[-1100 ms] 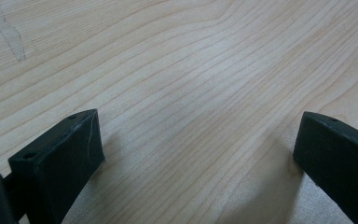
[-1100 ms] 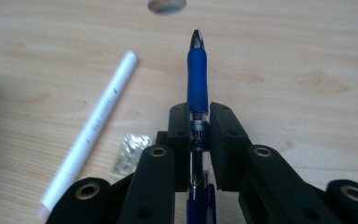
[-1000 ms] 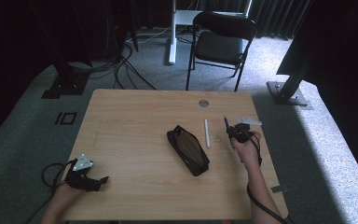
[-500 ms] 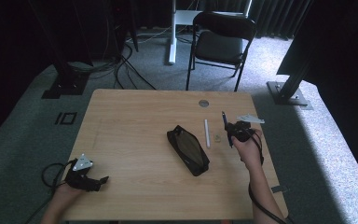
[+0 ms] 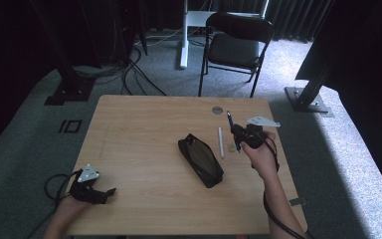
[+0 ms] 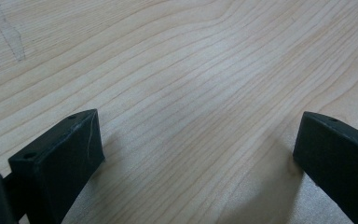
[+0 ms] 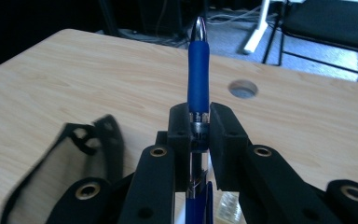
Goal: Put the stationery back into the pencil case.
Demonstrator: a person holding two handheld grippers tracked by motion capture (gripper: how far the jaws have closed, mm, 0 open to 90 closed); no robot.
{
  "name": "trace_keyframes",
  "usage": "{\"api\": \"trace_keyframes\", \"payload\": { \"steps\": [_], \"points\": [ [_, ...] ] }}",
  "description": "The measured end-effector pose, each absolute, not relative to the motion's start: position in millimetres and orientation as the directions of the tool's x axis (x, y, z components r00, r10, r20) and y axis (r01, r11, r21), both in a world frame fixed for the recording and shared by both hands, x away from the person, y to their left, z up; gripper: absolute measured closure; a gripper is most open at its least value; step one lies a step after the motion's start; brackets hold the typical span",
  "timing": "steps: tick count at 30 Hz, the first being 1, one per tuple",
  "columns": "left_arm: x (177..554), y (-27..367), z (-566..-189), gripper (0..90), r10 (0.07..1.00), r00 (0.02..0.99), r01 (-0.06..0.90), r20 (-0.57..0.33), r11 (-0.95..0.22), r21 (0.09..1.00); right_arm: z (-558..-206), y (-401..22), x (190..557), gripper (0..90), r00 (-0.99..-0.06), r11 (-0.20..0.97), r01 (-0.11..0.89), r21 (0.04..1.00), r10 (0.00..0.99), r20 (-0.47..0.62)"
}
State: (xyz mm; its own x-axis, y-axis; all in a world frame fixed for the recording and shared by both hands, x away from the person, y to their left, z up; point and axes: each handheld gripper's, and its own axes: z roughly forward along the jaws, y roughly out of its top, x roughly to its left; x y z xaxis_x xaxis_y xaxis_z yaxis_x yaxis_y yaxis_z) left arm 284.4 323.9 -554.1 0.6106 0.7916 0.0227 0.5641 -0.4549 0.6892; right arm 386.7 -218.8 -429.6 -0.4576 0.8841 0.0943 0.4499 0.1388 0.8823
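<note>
A blue pen (image 7: 198,70) is clamped between the jaws of the right gripper (image 5: 238,134), which is held just above the right side of the table (image 5: 144,124). The pen's long axis runs along the jaws, with its silver tip pointing up and away toward the far edge, where a round hole (image 7: 243,88) is cut in the tabletop. The black pencil case (image 5: 200,159) lies to the left of this gripper and a little nearer the person, its long axis set diagonally across the middle of the table. A white pen-like stick (image 5: 221,142) lies flat between the case and the gripper, apart from both. The right hand (image 5: 260,155) is much the nearer to the case; a leftward swing and a tilt of the pen would probably be needed to reach the opening. The left gripper (image 5: 92,186) is rested near the table's near-left corner, well apart from the case, its jaws spread wide over bare wood with nothing between them.
</note>
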Motion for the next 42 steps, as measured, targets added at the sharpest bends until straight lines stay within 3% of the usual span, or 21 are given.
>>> {"api": "trace_keyframes", "payload": {
  "steps": [19, 42],
  "points": [
    [284, 324, -554, 1.6, 0.791, 0.611, 0.563, 0.024, -0.456, 0.689, -414, -151, 366, 79.3, -0.621, 0.232, 0.393, 0.890, 0.780, 0.070],
    [284, 324, -554, 1.6, 0.792, 0.611, 0.564, 0.023, -0.455, 0.689, -467, -114, 371, 79.3, -0.635, 0.372, 0.542, 0.754, 0.769, 0.077]
  ]
}}
